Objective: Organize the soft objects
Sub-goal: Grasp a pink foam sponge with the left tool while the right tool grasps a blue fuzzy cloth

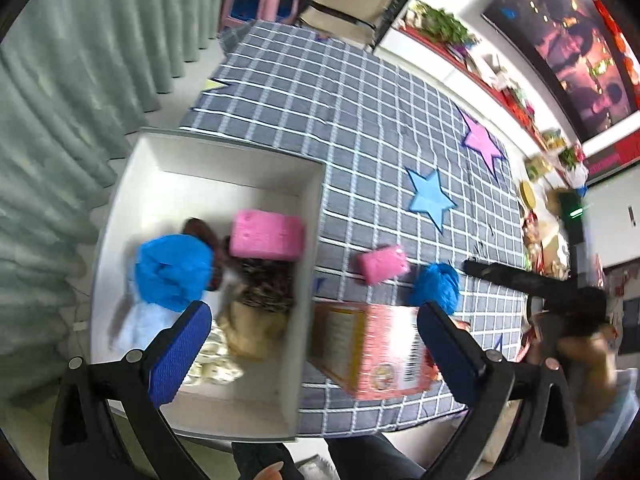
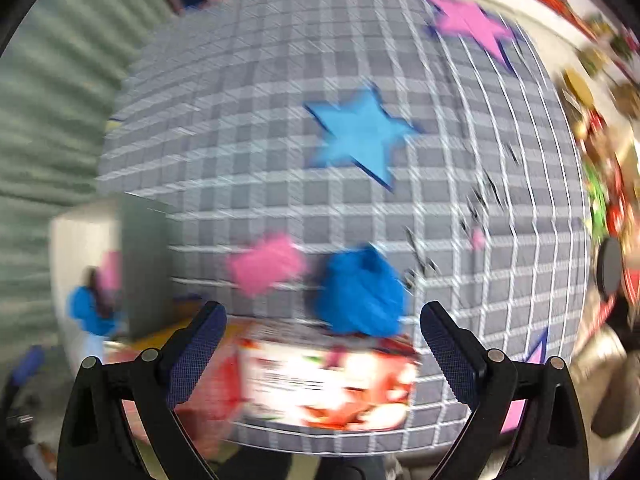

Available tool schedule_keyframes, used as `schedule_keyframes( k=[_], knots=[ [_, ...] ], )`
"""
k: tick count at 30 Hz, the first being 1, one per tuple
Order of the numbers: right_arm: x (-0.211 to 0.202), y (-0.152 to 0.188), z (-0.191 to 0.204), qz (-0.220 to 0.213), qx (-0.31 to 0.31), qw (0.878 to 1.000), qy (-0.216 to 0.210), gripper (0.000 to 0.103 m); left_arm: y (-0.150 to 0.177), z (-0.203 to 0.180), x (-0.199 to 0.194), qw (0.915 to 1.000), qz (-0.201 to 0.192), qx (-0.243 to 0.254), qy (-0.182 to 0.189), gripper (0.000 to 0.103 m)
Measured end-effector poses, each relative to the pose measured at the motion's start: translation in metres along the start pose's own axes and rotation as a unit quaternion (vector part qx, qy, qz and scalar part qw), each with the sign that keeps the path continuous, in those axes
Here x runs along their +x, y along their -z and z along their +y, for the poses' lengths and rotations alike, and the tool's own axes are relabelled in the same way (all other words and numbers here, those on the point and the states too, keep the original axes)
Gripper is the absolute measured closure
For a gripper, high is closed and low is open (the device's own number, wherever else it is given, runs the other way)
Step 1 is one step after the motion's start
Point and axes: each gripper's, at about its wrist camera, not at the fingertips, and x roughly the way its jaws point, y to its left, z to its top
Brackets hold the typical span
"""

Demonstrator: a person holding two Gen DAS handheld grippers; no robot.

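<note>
Grey checked cloth with thin white lines covers the table, and a blue star and a pink star are sewn flat onto it. At the cloth's left edge sits a white box with tall walls, holding a heap of soft things: a pink sponge block on top, a crumpled blue cloth to its left, a dark patterned fabric under the sponge, and pale and tan pieces lower down, too blurred to name. Out on the checked cloth, just right of the box wall, lies a smaller pink sponge, and close beside it a second blue bundle. Nearer the camera a red and orange printed carton rests on the cloth, next to the box. The left gripper hangs above the box's near wall with its blue-padded jaws spread wide and nothing between the pads. The right gripper, seen sharply in its own otherwise blurred view, also stands wide apart and empty, hovering over the carton with the blue bundle and small pink sponge just beyond its fingertips. In the left wrist view a hand holds a dark gripper body at the right edge.
</note>
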Motion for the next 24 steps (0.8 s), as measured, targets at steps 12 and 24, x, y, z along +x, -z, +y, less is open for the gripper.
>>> schedule_keyframes(
  k=[12,24],
  knots=[
    [0.095,-0.002,-0.031,0.053,0.02,0.998,-0.01,0.005,-0.023,-0.092,0.057,0.997,0.066,0.017,-0.037,0.0],
    [0.083,0.023,-0.12,0.053,0.055,0.993,-0.089,0.065,-0.045,-0.148,0.169,0.9847,0.112,-0.042,-0.127,0.0]
  ],
)
